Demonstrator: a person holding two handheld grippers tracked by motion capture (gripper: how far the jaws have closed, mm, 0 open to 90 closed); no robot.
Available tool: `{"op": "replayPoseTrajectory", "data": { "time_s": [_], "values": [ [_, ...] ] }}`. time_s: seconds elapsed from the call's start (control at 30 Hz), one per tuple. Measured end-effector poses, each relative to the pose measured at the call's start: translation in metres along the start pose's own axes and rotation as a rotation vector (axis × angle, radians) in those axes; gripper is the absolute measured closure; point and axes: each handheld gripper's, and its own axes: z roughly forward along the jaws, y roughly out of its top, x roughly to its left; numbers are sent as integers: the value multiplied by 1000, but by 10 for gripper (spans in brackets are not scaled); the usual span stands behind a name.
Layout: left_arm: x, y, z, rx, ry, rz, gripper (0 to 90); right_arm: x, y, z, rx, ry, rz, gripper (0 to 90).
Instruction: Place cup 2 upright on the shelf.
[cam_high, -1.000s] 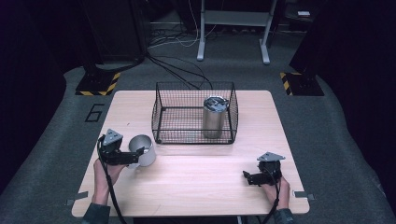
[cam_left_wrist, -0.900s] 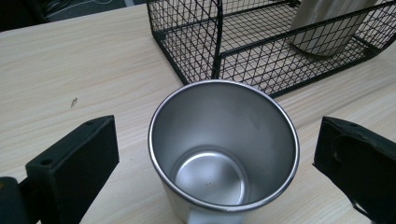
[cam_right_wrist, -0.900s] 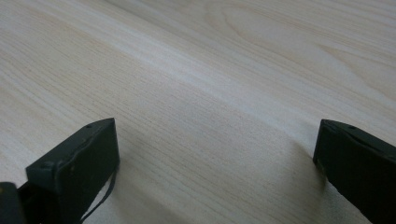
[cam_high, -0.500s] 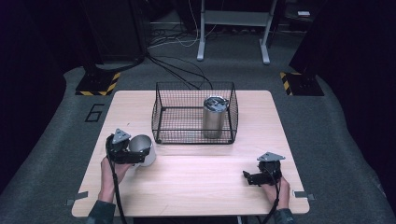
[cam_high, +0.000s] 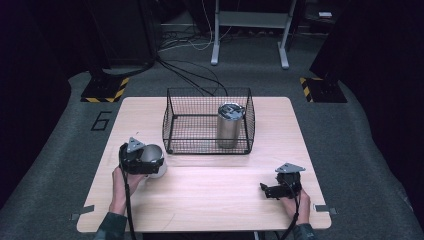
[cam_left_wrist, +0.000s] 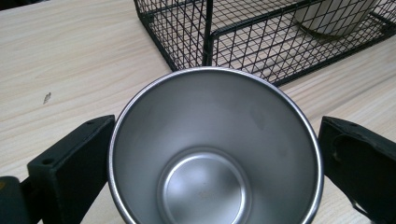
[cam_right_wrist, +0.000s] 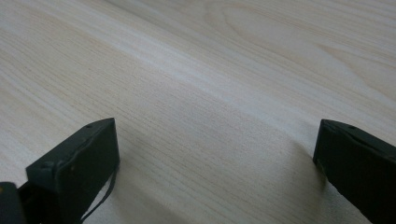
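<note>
A steel cup (cam_high: 153, 158) stands open side up on the wooden table (cam_high: 215, 200), left of centre. My left gripper (cam_high: 147, 163) is open, its jaws on either side of the cup (cam_left_wrist: 215, 135), close to or touching the rim. A black wire basket (cam_high: 170, 120) stands just beyond the cup, and a tall steel tumbler (cam_high: 230, 125) with a lid stands upright inside it at the right. My right gripper (cam_high: 265, 190) rests near the table's front right, open, with bare wood (cam_right_wrist: 210, 93) between its jaws.
The basket's near corner (cam_left_wrist: 208, 42) is right behind the cup, with the tumbler's base (cam_left_wrist: 334, 18) behind the mesh. Cables trail from both grippers over the front edge. Dark floor with cables and stand legs (cam_high: 215, 55) surrounds the table.
My left gripper has slid right toward the cup, so its jaws now flank it. The cup, the basket and the right gripper have stayed put.
</note>
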Motion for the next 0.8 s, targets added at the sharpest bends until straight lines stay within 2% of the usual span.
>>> {"op": "replayPoseTrajectory", "data": {
  "time_s": [0.17, 0.63, 0.7, 0.8],
  "values": [
    [0, 0, 0, 7, 12, 9, 42, 0, 0, 0, 0, 0, 0, 0],
    [-2, -1, 1, 11, 29, -11, 57, 0, 0, 0, 1, 1, -1, 0],
    [-2, -1, 1, 10, 29, -10, 58, 0, 0, 0, 1, 1, 4, 0],
    [-4, 0, -1, 25, 30, 14, 59, 0, 0, 0, 1, 0, 4, 0]
  ]
}}
